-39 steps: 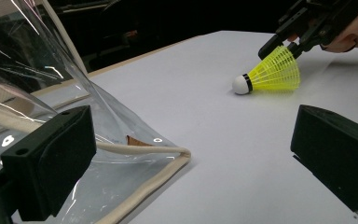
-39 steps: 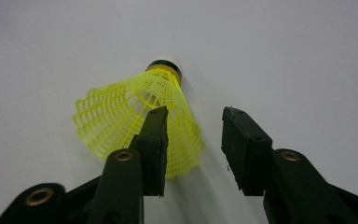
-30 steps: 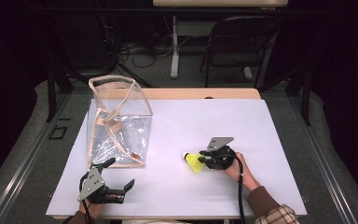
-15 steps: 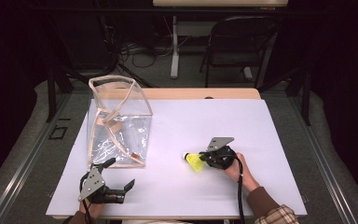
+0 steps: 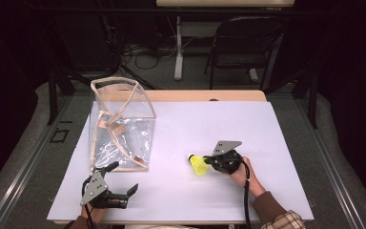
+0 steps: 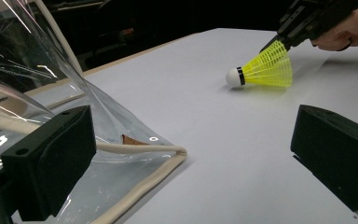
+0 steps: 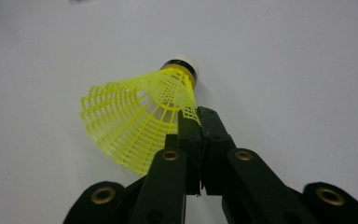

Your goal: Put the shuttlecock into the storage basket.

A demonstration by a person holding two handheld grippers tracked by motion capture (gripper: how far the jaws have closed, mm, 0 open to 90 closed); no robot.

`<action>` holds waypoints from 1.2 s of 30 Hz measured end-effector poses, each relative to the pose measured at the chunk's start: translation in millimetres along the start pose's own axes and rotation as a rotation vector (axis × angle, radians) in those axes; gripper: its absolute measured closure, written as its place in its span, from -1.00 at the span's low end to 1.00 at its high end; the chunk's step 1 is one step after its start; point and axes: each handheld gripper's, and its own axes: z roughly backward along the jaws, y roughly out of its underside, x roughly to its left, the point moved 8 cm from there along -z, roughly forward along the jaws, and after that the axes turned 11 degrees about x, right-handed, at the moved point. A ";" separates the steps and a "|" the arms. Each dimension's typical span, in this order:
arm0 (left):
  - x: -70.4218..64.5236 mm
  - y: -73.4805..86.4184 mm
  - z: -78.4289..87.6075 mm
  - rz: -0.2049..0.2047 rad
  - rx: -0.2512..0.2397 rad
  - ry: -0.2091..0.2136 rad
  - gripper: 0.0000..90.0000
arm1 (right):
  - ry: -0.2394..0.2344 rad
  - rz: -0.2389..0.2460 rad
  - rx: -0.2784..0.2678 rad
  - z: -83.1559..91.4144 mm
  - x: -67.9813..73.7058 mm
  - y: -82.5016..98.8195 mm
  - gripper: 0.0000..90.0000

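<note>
Left tongs (image 5: 124,194): black body, grey three-cornered plate on top, wide blocky black pads (image 6: 51,163) with small screw holes in the face. Right tongs (image 5: 208,163): same black build, same grey plate, black cable (image 5: 246,200) trailing back along the forearm. Its linkage arms are matte black with brass-coloured pivot rivets (image 7: 170,155). Sleeve (image 5: 279,217) at the right wrist: brown cuff, plaid fabric behind.

The right gripper (image 7: 196,122) has just closed its black jaws on the rim of a yellow shuttlecock (image 7: 140,122), whose white cork end points away over the pale surface (image 7: 284,60).
</note>
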 end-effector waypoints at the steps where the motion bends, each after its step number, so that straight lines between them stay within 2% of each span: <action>1: 0.0 -0.1 0.0 0.000 -0.001 0.000 -1.00 | -0.002 -0.002 -0.004 0.4 0.3 -0.4 0.98; 21: 0.0 -0.2 0.3 0.002 -0.001 0.001 -1.00 | 0.005 -0.017 -0.052 16.7 -1.5 -9.1 0.98; 36: 0.0 -0.1 0.3 0.002 -0.001 0.001 -1.00 | 0.017 -0.033 -0.062 26.7 -2.5 -15.0 0.98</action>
